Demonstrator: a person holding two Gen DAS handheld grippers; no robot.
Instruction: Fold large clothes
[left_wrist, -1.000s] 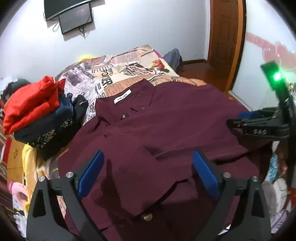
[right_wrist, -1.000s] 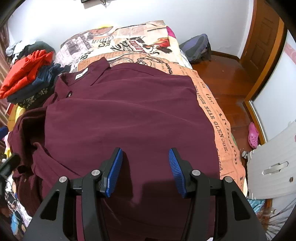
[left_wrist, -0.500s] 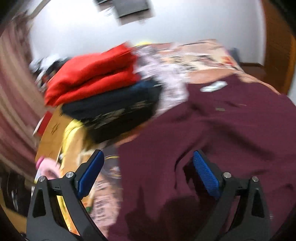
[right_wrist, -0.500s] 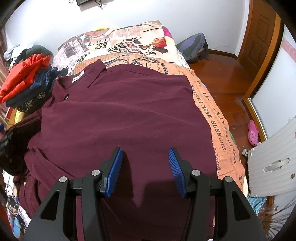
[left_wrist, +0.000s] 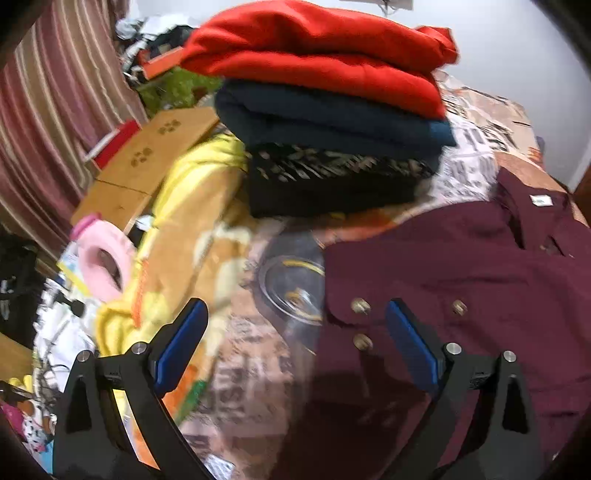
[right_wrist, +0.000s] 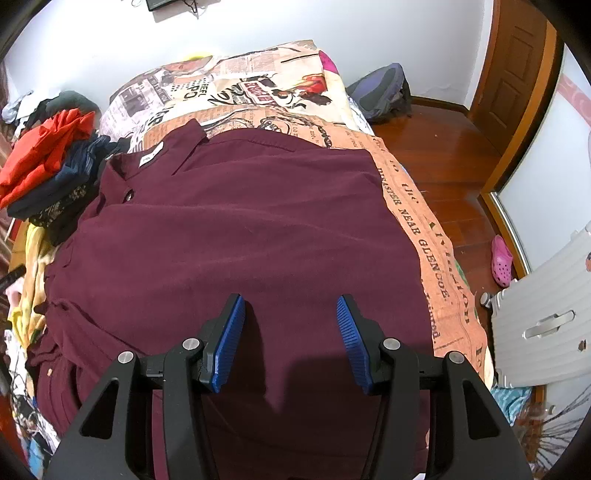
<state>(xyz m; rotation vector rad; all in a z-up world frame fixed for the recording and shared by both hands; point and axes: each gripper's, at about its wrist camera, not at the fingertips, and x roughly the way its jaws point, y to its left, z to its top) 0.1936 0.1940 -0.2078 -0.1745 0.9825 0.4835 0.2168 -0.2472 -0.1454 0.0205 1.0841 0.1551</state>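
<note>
A large maroon button shirt (right_wrist: 236, 236) lies spread on the bed, collar with a white label (right_wrist: 151, 157) at the far left. In the left wrist view the shirt (left_wrist: 480, 280) fills the right side, with a buttoned cuff at its left edge. My left gripper (left_wrist: 295, 339) is open and empty, hovering over the shirt's left edge and the printed bedsheet. My right gripper (right_wrist: 290, 332) is open and empty, just above the shirt's lower middle.
A stack of folded clothes, red on top (left_wrist: 317, 62), stands on the bed left of the shirt and also shows in the right wrist view (right_wrist: 44, 162). Yellow cloth (left_wrist: 192, 184), a cardboard box (left_wrist: 147, 166) and clutter lie left. The bed's right edge (right_wrist: 436, 266) drops to wooden floor.
My left gripper has swung left, from over the shirt's front to its left edge near the folded stack. My right gripper has stayed nearly still over the shirt. Both remain open.
</note>
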